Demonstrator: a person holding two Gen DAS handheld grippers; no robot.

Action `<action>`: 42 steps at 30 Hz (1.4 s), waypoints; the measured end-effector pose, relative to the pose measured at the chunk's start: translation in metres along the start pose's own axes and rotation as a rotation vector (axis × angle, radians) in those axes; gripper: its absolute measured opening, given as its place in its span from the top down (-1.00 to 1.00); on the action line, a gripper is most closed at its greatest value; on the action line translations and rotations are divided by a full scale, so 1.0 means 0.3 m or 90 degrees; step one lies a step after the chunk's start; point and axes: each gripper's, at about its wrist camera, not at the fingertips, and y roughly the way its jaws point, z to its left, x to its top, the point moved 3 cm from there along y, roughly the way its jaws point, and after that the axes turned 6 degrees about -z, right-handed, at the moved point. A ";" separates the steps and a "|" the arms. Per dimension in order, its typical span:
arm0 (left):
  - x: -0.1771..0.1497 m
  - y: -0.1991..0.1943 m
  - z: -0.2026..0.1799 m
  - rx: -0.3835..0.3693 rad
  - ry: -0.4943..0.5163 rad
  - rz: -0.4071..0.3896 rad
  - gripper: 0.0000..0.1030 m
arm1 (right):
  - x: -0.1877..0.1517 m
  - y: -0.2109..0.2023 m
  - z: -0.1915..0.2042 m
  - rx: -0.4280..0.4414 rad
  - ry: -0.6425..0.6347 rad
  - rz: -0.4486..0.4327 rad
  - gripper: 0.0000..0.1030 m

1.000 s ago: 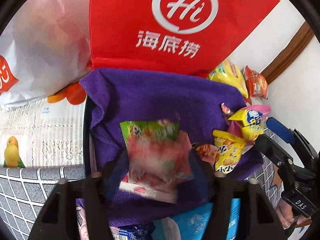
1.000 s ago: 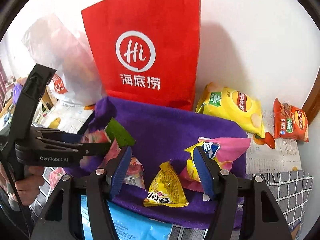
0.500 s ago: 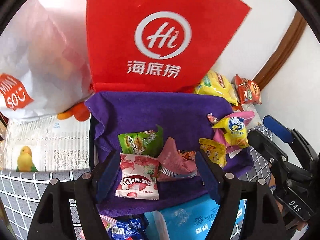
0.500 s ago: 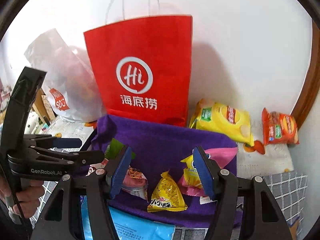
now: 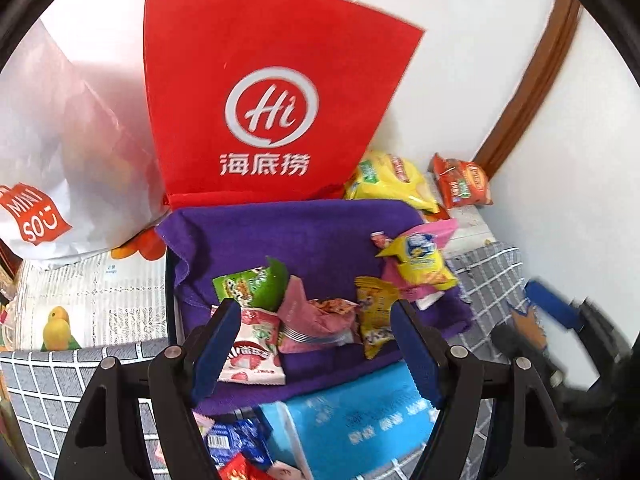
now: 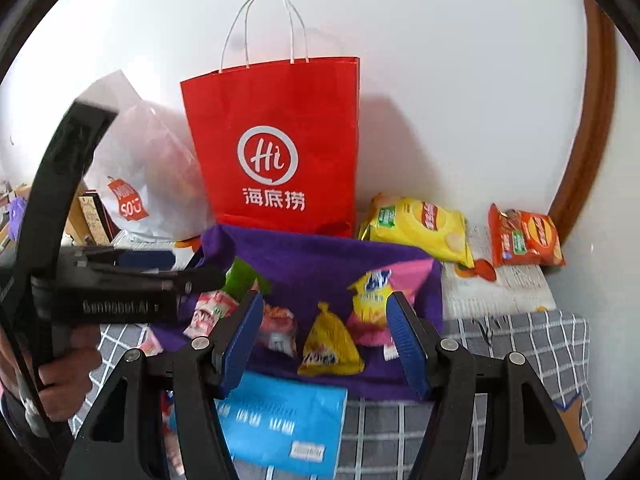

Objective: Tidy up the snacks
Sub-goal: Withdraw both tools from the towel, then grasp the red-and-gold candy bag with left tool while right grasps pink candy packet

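Observation:
A purple cloth [image 5: 304,232] [image 6: 320,260] holds several small snack packets: a green one [image 5: 256,286], a strawberry one [image 5: 252,356], a pink one [image 5: 316,316], a yellow triangular one [image 5: 374,316] [image 6: 330,344] and a yellow-and-pink one [image 5: 420,260] [image 6: 372,292]. My left gripper [image 5: 312,344] is open and empty above the near packets; it also shows in the right wrist view [image 6: 192,276]. My right gripper [image 6: 324,340] is open and empty over the cloth's near edge.
A red paper bag [image 5: 272,112] [image 6: 280,148] stands behind the cloth against the wall. A white plastic bag [image 5: 60,168] sits to its left. A yellow chip bag [image 6: 420,228] and an orange one [image 6: 524,240] lie at right. A blue pack [image 6: 280,420] lies in front.
The left gripper let go of the strawberry and green packets onto the cloth and drew back. The right gripper also drew back and up, still open.

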 end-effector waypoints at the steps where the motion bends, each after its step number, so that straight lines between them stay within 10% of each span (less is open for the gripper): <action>1: 0.000 -0.024 -0.010 -0.003 -0.001 -0.006 -0.46 | -0.015 -0.018 0.005 -0.001 0.003 0.005 -0.24; 11: -0.096 -0.218 -0.088 -0.011 0.039 -0.022 -0.47 | -0.172 -0.203 0.113 -0.001 -0.005 0.020 -0.24; 21: -0.295 -0.385 0.126 0.078 0.008 -0.029 -0.46 | -0.312 -0.231 0.202 0.031 0.019 0.033 -0.16; 30: -0.468 -0.366 0.299 0.122 -0.032 0.019 -0.46 | -0.473 -0.151 0.344 0.071 -0.006 0.074 0.16; 42: -0.514 -0.242 0.388 0.122 -0.054 0.040 -0.46 | -0.494 -0.018 0.408 0.083 -0.028 0.102 0.11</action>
